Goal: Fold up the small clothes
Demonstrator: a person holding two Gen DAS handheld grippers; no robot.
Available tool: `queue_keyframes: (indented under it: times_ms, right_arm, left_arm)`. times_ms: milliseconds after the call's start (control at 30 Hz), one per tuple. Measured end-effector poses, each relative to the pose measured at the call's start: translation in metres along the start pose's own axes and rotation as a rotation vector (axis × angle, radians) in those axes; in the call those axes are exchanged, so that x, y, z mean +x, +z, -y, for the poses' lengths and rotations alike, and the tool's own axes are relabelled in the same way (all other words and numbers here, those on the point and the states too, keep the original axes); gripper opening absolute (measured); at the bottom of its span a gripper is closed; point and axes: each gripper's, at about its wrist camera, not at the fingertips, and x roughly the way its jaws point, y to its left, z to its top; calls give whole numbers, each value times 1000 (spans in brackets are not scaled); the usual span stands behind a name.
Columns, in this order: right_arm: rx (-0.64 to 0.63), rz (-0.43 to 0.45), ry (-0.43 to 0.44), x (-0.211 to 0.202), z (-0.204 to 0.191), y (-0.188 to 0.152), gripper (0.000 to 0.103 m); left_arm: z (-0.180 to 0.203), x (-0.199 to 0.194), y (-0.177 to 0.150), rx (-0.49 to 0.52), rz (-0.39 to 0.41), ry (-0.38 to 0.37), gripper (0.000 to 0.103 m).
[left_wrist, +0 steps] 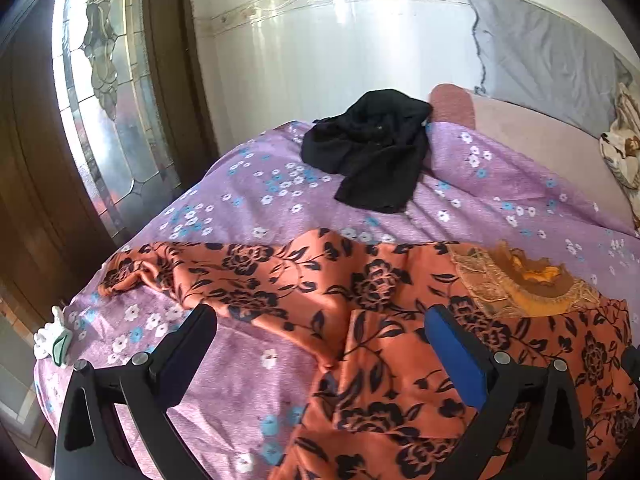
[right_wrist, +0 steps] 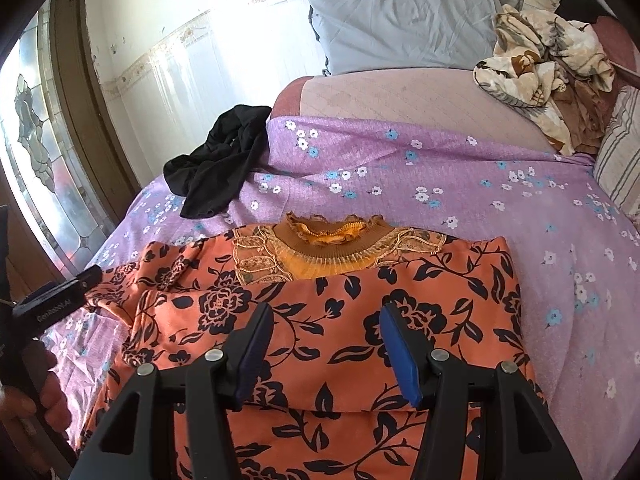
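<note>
An orange top with black flowers (right_wrist: 360, 312) and a gold lace collar (right_wrist: 320, 248) lies flat on the purple floral bedsheet (right_wrist: 440, 176). Its right side is folded in; its left sleeve (left_wrist: 160, 264) stretches out to the left. My left gripper (left_wrist: 320, 320) is open and empty, just above the garment's left part. My right gripper (right_wrist: 324, 316) is open and empty, above the middle of the top. The left gripper also shows at the left edge of the right wrist view (right_wrist: 60, 300), held by a hand. A black garment (left_wrist: 372, 148) lies crumpled farther back.
A grey pillow (right_wrist: 400, 16) leans on the white wall at the bed's head. A cream floral cloth pile (right_wrist: 540, 68) and a striped cushion (right_wrist: 620, 152) lie at the right. A stained-glass door (left_wrist: 100, 92) stands left of the bed. A small white object (left_wrist: 52, 340) sits at the bed's left edge.
</note>
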Motion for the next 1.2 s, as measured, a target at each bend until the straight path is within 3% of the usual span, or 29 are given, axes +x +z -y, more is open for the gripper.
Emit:
queue_keyframes:
  times_ms: [200,433,533,600,700,800,833,867,933,1033,1100,1167,1200]
  right_arm:
    - [29,-18,-9,2,6,-4,59]
    - [26,-58,25,5,3,-9,61]
    - [26,-65,43,6,2,-8,62]
    - [25,-72,52,7,1,-8,63]
    - [10,-67,48,9,-1,-8,63]
    - [11,-64,44,12,-1,-5,63]
    - [15,-65,46,13,0,-5,63]
    - [19,-67,47,15,0,-4,63]
    - [12,-71,44,18,0,-4,63]
    - [-11,-75,35,21,-1,-6,63]
    - [-36,-74,23,23,-3,-7,63]
    - [-51,-73,15,24,-4,-8,63]
    - [-58,-74,12,26,-4,-9,63]
  left_arm:
    - [-45,8,-5,-60,-43,39,103]
    - [-163,49,-2,-345,-195,111,103]
    - [-213,78,9,-408,-240,160,103]
    - [-244,100,15,-463,-288,137,103]
    - [-281,133,9,-633,-367,27,103]
    - [-301,157,-5,-802,-382,-48,100]
    - [-302,163,-7,-828,-385,-67,95]
    - [-304,171,-10,-851,-384,-80,82]
    - [-304,175,-6,-830,-344,-44,75]
    - [-305,188,3,-801,-320,-25,52]
    - [-312,195,4,-815,-300,-14,24]
    - [-316,202,4,-826,-304,-20,11]
    - [-317,203,5,-827,-299,-25,10]
